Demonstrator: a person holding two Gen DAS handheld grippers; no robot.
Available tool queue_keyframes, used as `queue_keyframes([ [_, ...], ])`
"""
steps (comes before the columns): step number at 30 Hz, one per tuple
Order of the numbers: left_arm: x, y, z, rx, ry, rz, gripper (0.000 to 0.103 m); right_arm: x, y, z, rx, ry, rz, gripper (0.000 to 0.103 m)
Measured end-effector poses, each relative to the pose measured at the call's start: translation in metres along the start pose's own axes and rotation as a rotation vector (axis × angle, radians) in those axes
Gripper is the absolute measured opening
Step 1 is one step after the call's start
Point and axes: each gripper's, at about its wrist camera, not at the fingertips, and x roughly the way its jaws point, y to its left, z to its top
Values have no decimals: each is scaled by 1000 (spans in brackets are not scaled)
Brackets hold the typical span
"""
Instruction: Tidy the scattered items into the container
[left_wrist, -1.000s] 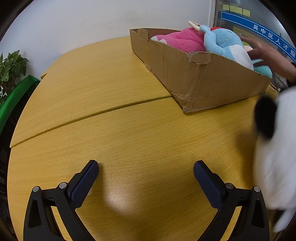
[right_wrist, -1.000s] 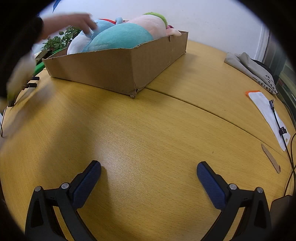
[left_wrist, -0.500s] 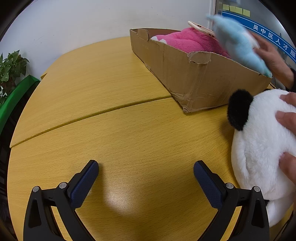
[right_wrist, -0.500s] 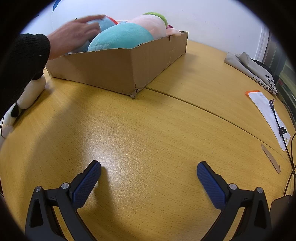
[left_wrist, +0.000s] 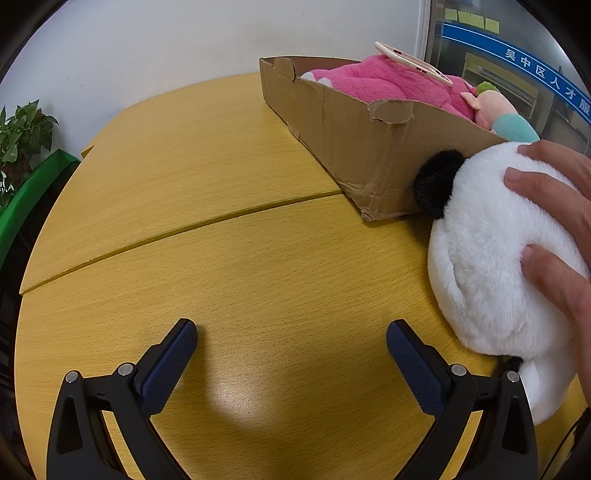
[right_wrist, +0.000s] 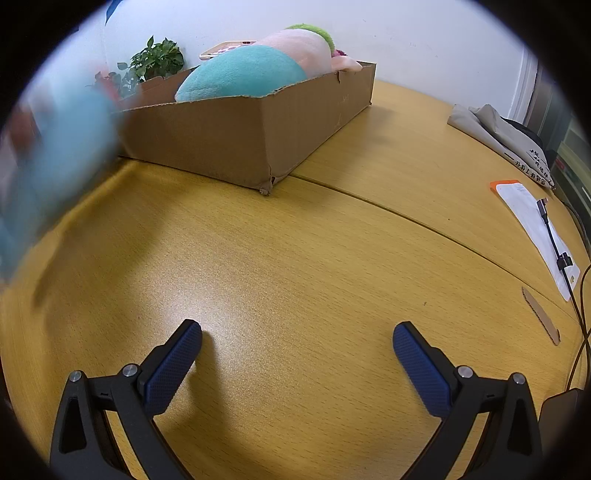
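Left gripper (left_wrist: 291, 338) fingers spread wide, empty, low over yellow wood-grain counter (left_wrist: 221, 258). Right gripper (right_wrist: 297, 339) fingers likewise apart, gripping nothing. Beyond: panda plush (left_wrist: 491, 266) on counter under a bare hand (left_wrist: 554, 218), touching cardboard box (right_wrist: 236, 136) of plush toys (left_wrist: 388, 81). Blurred blue shape (right_wrist: 55, 155) at left. White wall (right_wrist: 406, 33), potted plant (left_wrist: 18, 136) behind.

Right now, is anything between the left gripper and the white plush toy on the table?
Bare table lies between the open left gripper and the white plush toy, but a person's hand rests on the toy's far side, so a grasp could catch the fingers.
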Motion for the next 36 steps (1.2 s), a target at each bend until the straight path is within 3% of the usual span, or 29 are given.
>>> queue_keyframes([
  [36,-1,-3,1,-2,0,-1,103,-1,1,1,1,1,-1,103],
])
